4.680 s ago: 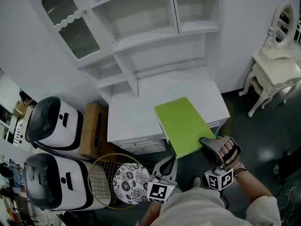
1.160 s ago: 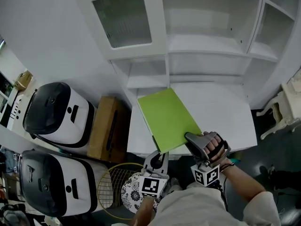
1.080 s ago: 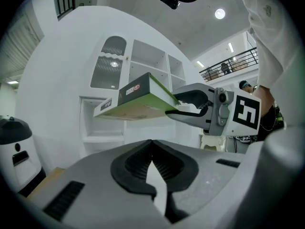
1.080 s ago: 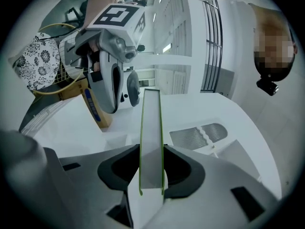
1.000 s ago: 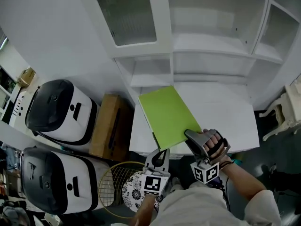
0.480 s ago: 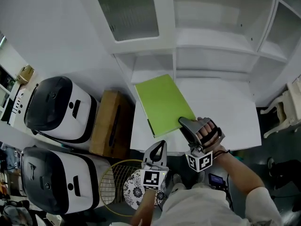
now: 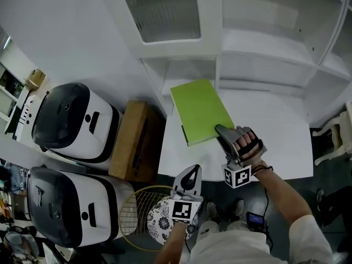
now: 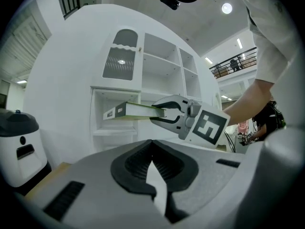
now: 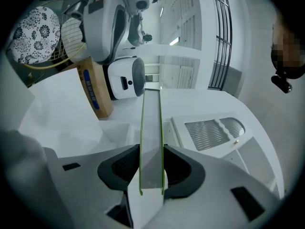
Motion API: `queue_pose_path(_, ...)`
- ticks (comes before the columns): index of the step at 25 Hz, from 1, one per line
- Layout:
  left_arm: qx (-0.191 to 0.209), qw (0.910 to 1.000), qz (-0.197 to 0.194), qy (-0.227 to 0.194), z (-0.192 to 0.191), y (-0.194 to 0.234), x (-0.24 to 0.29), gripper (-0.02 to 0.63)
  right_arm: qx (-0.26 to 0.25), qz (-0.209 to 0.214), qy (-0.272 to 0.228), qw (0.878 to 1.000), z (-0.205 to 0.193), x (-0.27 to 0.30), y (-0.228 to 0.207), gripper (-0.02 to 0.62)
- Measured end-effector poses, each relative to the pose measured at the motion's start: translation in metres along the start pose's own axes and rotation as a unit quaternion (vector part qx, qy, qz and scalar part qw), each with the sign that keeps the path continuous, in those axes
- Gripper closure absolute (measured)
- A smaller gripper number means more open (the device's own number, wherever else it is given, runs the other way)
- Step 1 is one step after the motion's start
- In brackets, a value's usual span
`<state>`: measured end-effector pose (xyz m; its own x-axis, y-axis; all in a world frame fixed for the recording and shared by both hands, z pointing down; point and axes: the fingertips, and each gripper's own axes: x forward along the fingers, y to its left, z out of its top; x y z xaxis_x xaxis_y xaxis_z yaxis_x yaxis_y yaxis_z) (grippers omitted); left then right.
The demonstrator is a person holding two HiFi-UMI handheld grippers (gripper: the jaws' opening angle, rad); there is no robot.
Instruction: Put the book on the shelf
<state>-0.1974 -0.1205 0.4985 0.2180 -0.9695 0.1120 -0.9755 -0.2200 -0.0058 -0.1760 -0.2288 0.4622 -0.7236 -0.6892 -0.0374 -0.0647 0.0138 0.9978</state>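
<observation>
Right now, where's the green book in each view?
Head view: green book at centre, near corner in right claw.
Left gripper view: book left of centre, edge-on.
Right gripper view: book dead centre, edge-on in the claw.
Shared landmark: ribbed glass cabinet door.

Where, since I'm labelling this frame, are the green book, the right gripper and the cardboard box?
green book (image 7: 199, 110), head view, middle of its cover.
right gripper (image 7: 222, 131), head view, between its jaws' tips.
cardboard box (image 7: 137, 142), head view, its top face.
</observation>
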Motion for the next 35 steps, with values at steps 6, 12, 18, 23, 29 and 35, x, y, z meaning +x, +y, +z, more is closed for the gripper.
queue_pose_path(6, -0.003, 1.0, -0.002, 0.0, -0.004, 0.009, 0.014, 0.603, -0.004, 0.009, 0.013, 1.0, -0.023, 0.034, 0.024, 0.439)
queue_pose_path(12, 0.002, 0.9998, -0.003, -0.021, -0.001, 0.023, 0.029, 0.603, -0.013, 0.011, 0.018, 1.0, -0.028, 0.067, 0.043, 0.439)
queue_pose_path(18, -0.008, 0.9997, 0.012, -0.022, -0.001, 0.032, 0.036, 0.603, -0.023, 0.013, 0.026, 0.999, -0.032, 0.103, 0.059, 0.439)
queue_pose_path(23, -0.017, 0.9995, 0.018, -0.018, -0.005, 0.036, 0.038, 0.603, -0.031, 0.006, 0.039, 0.999, -0.04, 0.13, 0.073, 0.439)
queue_pose_path(29, -0.028, 0.9992, 0.024, -0.012, -0.013, 0.043, 0.037, 0.603, -0.035, 0.004, 0.047, 0.998, -0.043, 0.151, 0.083, 0.439)
queue_pose_path(35, -0.036, 0.999, 0.025, -0.007, -0.017, 0.045, 0.039, 0.603, -0.039, 0.011, 0.055, 0.998, -0.044, 0.17, 0.087, 0.439)
